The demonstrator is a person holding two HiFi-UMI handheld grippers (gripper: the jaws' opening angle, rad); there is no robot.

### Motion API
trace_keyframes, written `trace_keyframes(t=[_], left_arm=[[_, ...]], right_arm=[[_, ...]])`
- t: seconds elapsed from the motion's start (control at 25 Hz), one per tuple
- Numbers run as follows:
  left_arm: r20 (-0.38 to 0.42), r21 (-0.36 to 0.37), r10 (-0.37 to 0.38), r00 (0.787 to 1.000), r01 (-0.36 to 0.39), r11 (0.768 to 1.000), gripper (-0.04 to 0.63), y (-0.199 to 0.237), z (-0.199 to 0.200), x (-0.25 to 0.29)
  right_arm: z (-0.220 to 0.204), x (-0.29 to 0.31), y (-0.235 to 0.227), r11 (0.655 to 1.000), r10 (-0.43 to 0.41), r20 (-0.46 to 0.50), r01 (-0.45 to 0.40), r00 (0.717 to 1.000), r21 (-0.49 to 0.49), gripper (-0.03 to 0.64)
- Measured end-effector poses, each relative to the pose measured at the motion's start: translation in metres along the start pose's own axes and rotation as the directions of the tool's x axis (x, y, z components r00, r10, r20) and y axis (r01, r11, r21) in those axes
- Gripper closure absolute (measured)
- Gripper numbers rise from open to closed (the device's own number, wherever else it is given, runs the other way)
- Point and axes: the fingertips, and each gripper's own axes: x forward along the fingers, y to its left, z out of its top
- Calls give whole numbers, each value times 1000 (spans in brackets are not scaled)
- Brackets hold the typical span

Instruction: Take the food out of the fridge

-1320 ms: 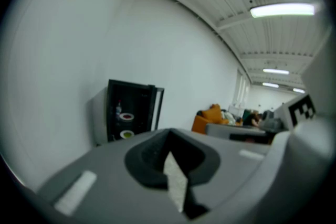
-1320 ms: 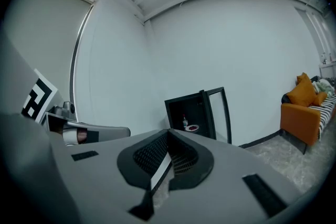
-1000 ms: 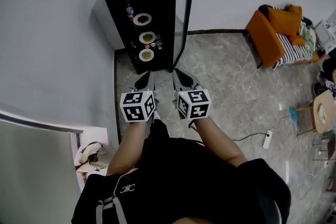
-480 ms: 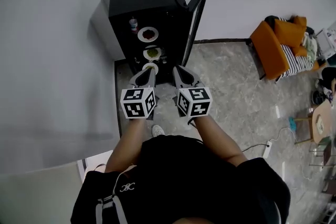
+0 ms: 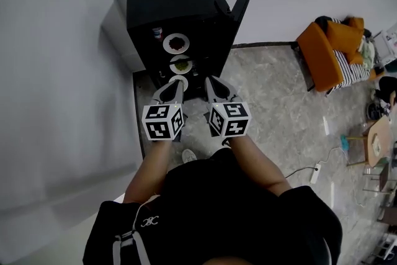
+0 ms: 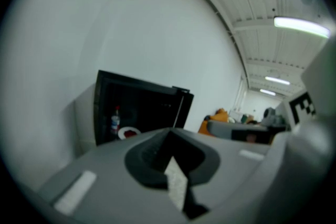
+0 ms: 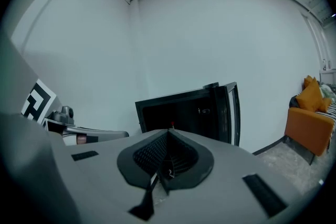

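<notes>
Left gripper [image 5: 176, 87]: fingers [image 6: 105, 165] fully closed, nothing held. The fridge [image 5: 167, 3] stands with its door [image 5: 243, 2] swung open, exposing three plates of food [image 5: 176, 43] on its shelves, ahead of and apart from both grippers. Right gripper [image 5: 211, 82]: closed, empty, carried beside the left, apparently for the approach.

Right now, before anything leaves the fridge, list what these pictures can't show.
- Head view: food on the plates too small to name; lowest plate partly behind the left hand-held gripper.
- Right gripper view: fridge shelves dark, lower part behind the right hand-held gripper.
- Left gripper view: bottle label too small.
</notes>
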Motion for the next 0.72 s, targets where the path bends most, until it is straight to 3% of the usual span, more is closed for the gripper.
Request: trace_keyframes(t=[0.48,0.72], left_arm=[[-18,-112,72,997,-74,991,597,19,-29,10],[-36,-288,138,990,-142,947,595,27,-60,20]], right_arm=[[-16,34,-4,995,86,-73,-88,994,-38,618],[-29,50,-18,983,165,-117,-173,979,-64,618]])
